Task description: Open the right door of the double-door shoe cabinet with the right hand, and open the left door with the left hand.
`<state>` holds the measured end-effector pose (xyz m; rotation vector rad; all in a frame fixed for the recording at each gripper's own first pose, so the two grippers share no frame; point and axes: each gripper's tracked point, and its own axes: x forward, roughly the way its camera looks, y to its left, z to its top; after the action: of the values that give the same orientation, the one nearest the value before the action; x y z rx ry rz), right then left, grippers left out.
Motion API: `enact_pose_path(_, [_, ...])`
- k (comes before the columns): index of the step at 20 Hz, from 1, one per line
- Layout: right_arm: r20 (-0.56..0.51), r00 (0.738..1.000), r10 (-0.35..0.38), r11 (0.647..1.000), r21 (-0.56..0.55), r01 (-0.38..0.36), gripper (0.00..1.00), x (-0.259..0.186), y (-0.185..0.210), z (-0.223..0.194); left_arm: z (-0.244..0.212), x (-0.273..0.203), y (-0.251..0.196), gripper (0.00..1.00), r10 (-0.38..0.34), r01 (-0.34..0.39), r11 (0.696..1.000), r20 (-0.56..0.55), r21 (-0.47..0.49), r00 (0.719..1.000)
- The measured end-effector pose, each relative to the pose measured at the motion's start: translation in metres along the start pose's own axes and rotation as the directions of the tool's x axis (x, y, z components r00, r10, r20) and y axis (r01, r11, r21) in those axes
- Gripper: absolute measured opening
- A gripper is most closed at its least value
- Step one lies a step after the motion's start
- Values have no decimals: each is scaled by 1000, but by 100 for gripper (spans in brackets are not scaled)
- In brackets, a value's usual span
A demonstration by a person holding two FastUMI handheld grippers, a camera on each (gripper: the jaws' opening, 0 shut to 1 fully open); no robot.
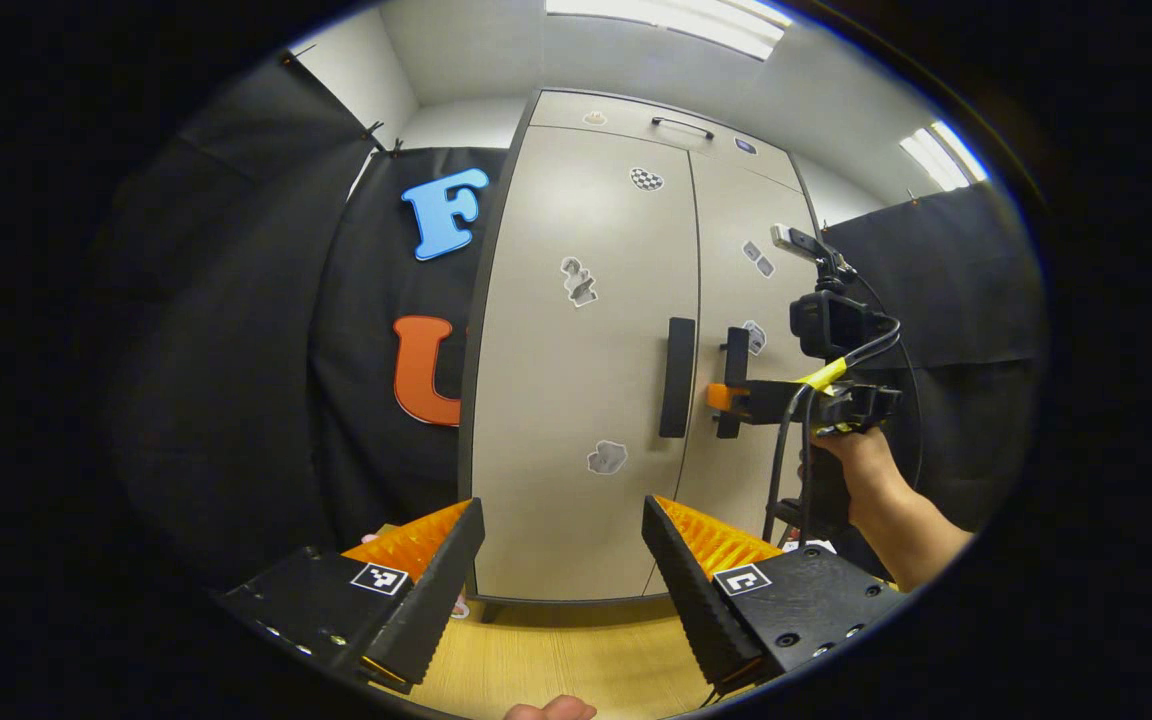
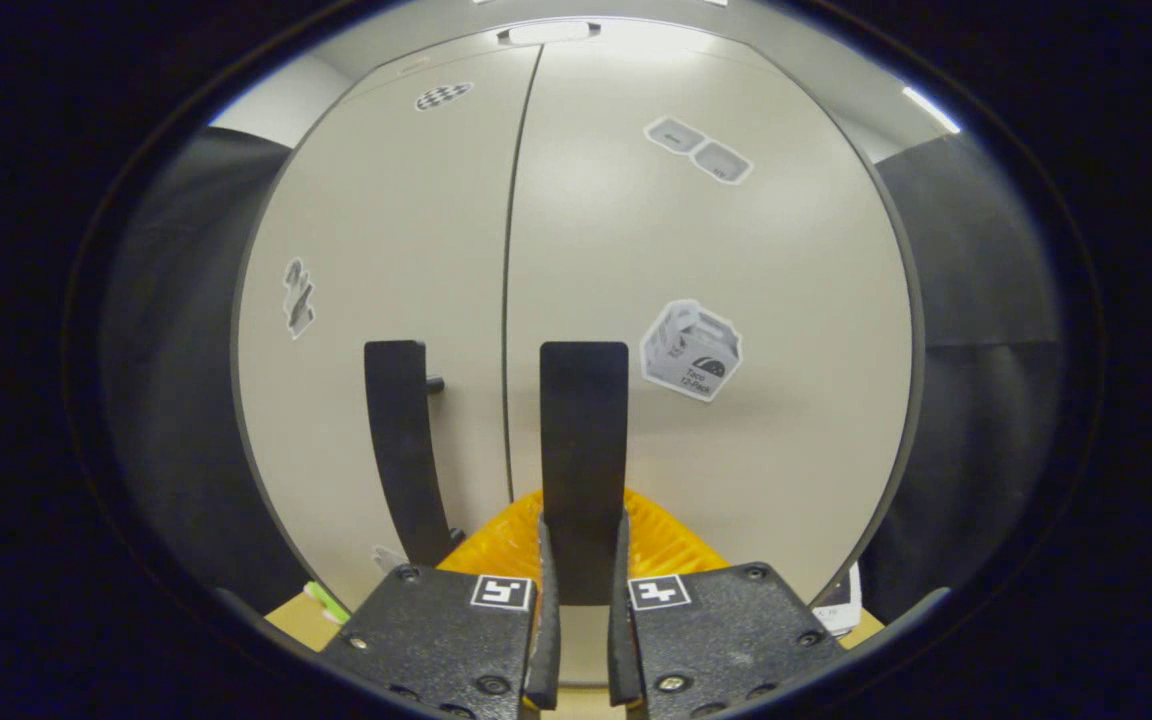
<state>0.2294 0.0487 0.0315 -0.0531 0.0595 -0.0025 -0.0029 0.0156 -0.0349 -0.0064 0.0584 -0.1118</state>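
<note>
Clamping the right door's handle (image 2: 583, 440), the right tongs (image 2: 582, 590) sit closed on it; both doors look shut. Left tongs (image 1: 564, 560) gape empty, well short of the left handle (image 1: 677, 377). Pulling off-axis could slip the grip.

Box sticker (image 2: 691, 350) on right door (image 2: 736, 420): "Taco 12 Pack".

The shoe cabinet (image 1: 576, 380) has smooth, matt beige panel doors with a faint sheen under the lights. Its handles (image 2: 584, 440) look like matt black plastic. Paper-like stickers (image 2: 691, 350) lie flat on the doors. The floor (image 1: 576, 660) shows light wood grain.
</note>
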Motion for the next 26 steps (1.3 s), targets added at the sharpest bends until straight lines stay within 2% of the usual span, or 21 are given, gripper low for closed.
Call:
enact_pose_path(4, [-9, 999, 49, 999, 6, -49, 22, -22, -2, -2, 2, -2, 0, 95, 9, -9, 1000, -1, 12, 1000])
enact_pose_path(11, [-29, 995, 93, 996, 3, -93, 22, -55, -10, -4, 5, -3, -7, 95, 5, -5, 1000, 7, 18, 1000])
enact_pose_path(20, [-33, 985, 167, 986, -6, -167, 17, -102, -32, -8, 18, -6, -46, 95, 20, -21, 1000, 39, 17, 999])
enact_pose_path(26, [-26, 982, 189, 982, 13, -189, 19, -132, -54, -8, 21, -8, -62, 95, 61, -62, 998, 40, 31, 997])
